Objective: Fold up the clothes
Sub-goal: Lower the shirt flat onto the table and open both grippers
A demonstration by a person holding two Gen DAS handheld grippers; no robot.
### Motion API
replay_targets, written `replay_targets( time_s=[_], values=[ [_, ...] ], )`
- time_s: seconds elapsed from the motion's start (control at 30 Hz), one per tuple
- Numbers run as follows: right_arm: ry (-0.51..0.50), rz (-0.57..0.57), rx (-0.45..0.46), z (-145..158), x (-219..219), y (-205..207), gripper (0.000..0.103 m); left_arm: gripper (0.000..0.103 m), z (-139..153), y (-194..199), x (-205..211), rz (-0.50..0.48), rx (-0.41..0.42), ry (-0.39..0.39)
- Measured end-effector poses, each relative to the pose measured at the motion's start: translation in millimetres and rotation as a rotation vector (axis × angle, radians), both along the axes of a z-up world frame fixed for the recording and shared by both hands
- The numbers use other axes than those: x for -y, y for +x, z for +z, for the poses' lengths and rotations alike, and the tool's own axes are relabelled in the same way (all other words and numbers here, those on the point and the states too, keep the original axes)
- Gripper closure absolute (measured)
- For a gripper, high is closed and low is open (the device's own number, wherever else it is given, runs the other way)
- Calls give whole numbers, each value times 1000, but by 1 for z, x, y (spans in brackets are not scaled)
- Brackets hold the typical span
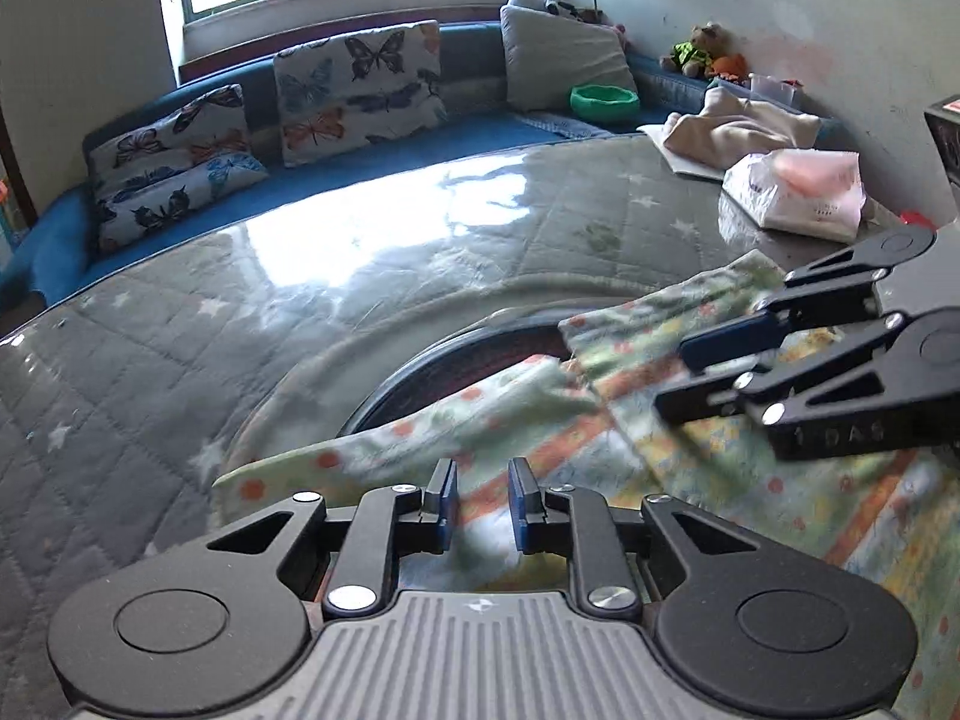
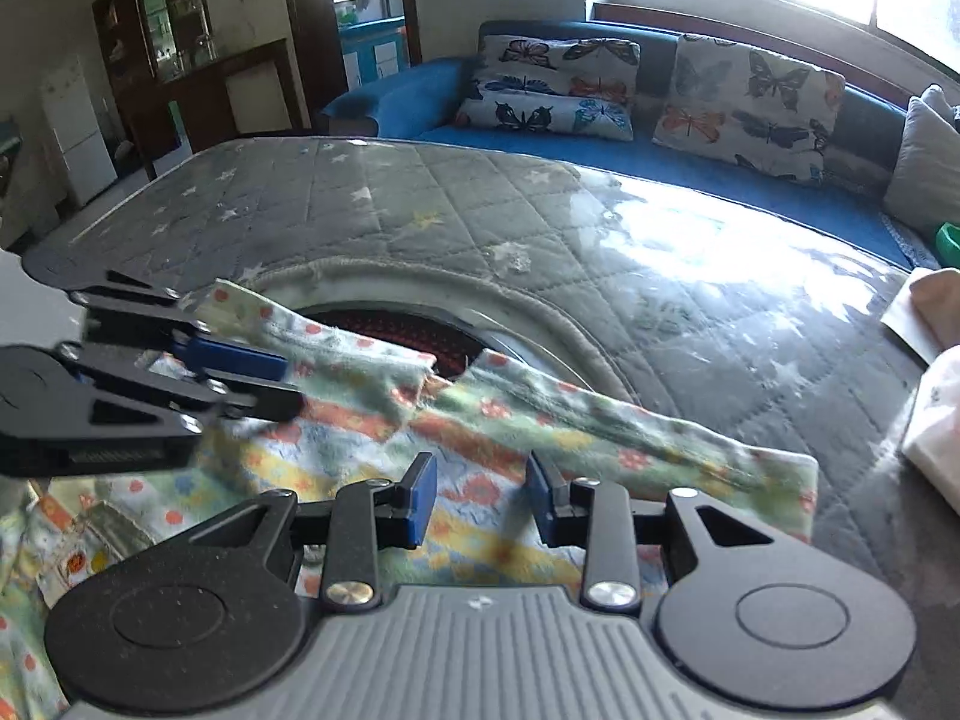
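Observation:
A floral garment in green, orange and yellow lies spread on the table, its far edge draped over a dark round opening. My left gripper hovers low over the garment's left part, blue pads a little apart, nothing pinched between them. From the right, my right gripper reaches over the same cloth. In the right wrist view the right gripper stands open above the garment, and the left gripper comes in from the left with its fingers just above the fabric.
The table has a grey quilted star cover under a glossy clear sheet. A tissue pack and a beige cloth sit at its far right. Behind it are a blue sofa with butterfly cushions and a green bowl.

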State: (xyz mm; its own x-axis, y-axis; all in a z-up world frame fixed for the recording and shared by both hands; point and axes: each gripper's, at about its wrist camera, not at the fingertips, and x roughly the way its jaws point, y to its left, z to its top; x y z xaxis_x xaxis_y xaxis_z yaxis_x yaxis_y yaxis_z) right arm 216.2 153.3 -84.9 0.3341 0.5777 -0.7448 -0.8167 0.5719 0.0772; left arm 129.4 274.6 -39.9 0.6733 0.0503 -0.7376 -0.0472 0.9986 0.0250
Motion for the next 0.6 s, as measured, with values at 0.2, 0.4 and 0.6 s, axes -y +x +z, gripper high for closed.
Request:
replay_targets(
  time_s=[0.2,0.4,0.6],
  values=[
    [17,15,16,-1,-11,1,70,83,-1,25,8,-25,23,-11],
    [31,12,21,-2,-13,5,73,85,-3,35,2,1,52,-78],
    [48,5,2,6,2,0,72,82,6,22,-13,53,73,-145]
  ],
)
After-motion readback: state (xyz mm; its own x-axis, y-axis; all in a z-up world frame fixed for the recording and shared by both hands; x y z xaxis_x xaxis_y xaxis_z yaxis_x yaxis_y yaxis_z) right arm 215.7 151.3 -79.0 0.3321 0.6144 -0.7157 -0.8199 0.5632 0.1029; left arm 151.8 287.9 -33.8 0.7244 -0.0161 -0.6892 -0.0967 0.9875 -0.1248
